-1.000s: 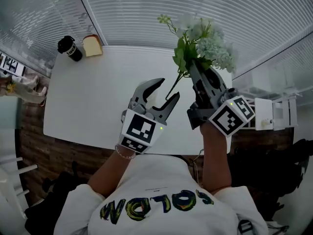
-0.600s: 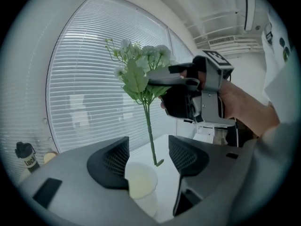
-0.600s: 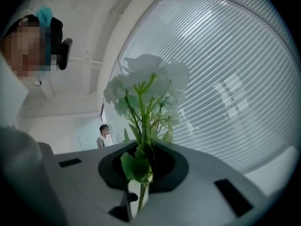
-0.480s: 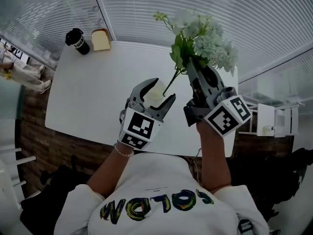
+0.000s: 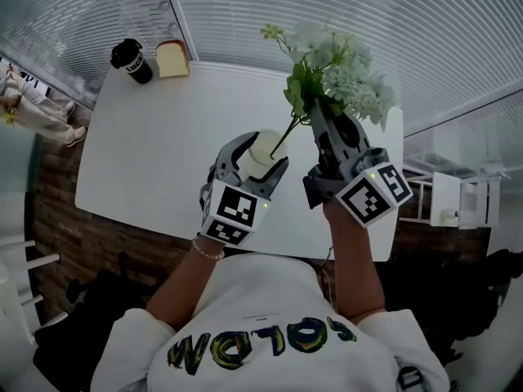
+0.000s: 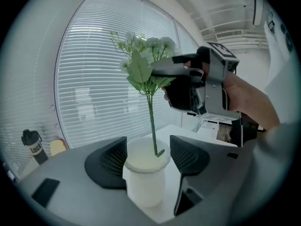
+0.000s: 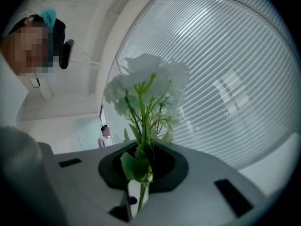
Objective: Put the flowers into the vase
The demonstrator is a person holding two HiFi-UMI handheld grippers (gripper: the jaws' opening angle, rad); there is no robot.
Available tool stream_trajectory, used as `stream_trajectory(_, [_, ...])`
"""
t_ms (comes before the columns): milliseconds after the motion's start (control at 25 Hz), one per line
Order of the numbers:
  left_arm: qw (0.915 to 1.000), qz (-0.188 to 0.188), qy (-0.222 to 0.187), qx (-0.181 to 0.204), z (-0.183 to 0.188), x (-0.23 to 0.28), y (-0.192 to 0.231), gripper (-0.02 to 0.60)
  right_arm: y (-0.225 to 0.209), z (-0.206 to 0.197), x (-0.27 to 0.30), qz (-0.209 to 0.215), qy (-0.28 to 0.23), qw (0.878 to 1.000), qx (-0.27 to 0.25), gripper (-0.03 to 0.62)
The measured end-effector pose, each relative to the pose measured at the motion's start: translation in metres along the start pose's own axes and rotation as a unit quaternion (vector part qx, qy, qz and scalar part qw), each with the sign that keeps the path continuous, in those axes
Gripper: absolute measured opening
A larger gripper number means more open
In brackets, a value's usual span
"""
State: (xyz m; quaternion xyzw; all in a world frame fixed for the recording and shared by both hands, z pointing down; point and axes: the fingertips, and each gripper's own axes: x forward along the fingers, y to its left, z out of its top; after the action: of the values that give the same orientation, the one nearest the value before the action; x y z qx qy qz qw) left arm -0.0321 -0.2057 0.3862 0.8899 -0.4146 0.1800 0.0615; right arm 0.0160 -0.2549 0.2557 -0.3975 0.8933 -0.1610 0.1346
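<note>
A white vase stands on the white table. My left gripper straddles it, one pad on each side with slight gaps, and its jaws have just been opening. In the left gripper view the vase sits between the dark pads. My right gripper is shut on the stems of a bunch of pale flowers with green leaves. One long stem reaches down from it, its tip just inside the vase mouth. The right gripper view shows the flowers rising from the closed jaws.
A black cup and a slice of bread stand at the table's far left corner. Window blinds run behind the table. A white frame stands off the right edge. A person is far off in the room.
My left gripper has moved forward and down so that the vase now sits between its wider jaws. The right gripper has brought the flowers down, and the stem tip has reached the vase mouth.
</note>
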Motion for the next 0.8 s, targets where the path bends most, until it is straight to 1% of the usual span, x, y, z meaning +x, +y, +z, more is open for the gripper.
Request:
stream_trajectory(600, [0.9998,-0.008,-0.007,-0.016,0.013,0.01,0.004,0.287,-0.026,-0.024,0.004,-0.017,0.019,0.999,0.029,0.037])
stream_trajectory(800, [0.9998,-0.01,-0.008,-0.016,0.016,0.01,0.004,0.287,-0.028,-0.026,0.005,-0.013,0.02,0.999,0.024,0.038])
